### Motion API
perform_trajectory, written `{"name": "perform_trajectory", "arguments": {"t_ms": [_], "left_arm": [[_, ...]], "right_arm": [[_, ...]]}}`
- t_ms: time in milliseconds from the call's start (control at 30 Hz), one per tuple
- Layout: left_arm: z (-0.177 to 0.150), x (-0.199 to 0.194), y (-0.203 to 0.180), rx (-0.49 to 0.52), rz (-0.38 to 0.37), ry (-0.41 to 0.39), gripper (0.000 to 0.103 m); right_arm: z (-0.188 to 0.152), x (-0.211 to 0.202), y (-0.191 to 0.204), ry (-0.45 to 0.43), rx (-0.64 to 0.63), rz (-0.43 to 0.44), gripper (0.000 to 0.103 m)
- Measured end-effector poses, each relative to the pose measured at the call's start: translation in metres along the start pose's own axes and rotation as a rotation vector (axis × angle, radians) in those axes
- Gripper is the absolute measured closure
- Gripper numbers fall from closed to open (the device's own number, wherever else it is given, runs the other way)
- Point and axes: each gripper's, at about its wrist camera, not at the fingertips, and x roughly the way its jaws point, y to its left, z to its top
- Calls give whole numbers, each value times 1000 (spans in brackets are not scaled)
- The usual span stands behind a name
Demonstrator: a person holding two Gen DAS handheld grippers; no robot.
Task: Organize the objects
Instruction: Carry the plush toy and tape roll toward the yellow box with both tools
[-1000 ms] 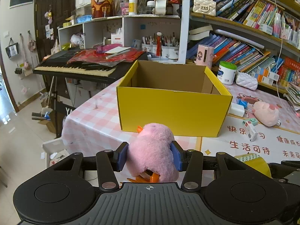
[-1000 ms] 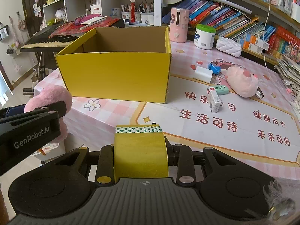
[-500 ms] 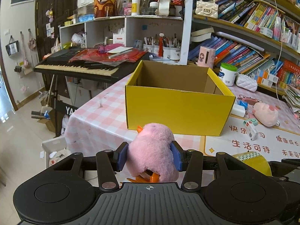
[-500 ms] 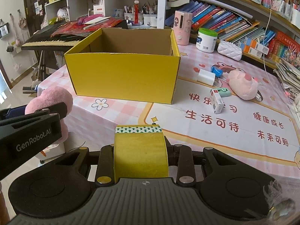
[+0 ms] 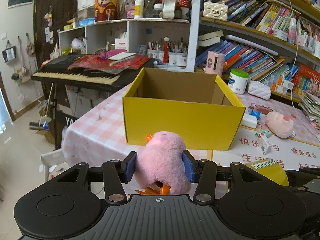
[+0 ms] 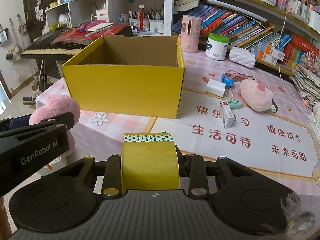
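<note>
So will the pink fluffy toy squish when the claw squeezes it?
Probably yes: the pink fluffy toy looks soft, and its fur bulges around the left claw. It likely weighs little. Fluffy fur might slip, though it sits steady now.

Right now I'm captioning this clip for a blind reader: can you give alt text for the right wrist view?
The right gripper is clamped on a yellow roll of tape above a pink checked tablecloth. Ahead stands an open yellow cardboard box. At left the left gripper holds a fluffy pink plush toy.
</note>
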Motion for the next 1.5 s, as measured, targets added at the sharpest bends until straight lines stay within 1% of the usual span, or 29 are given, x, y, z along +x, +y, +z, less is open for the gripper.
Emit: {"name": "perform_trajectory", "arguments": {"t_ms": [133,233,533,767,900,967,1200,1367,1500], "left_arm": [[8,6,-1,-17,7,-17,56],[16,11,-2,-24,17,-37,56],[56,27,-7,-34,43,-125,56],[85,48,-17,-15,63,-175,56],[99,62,-18,-14,86,-187,56],[103,71,-16,-22,96,-178,56],[109,106,-15,-7,149,-115,56],[107,129,-16,-1,166,-51,56],[102,142,-18,7,179,-7,56]], "right_arm": [[9,7,-5,-10,-6,12,73],[19,10,-9,-36,-7,18,73],[67,23,-22,-88,19,63,73],[109,41,-29,-151,12,103,73],[129,53,-25,-221,-37,110,73],[137,62,-21,-247,-68,114,73],[153,101,-15,-259,-150,127,73],[153,136,-15,-190,-191,133,73],[149,157,-15,-130,-217,149,73]]}}
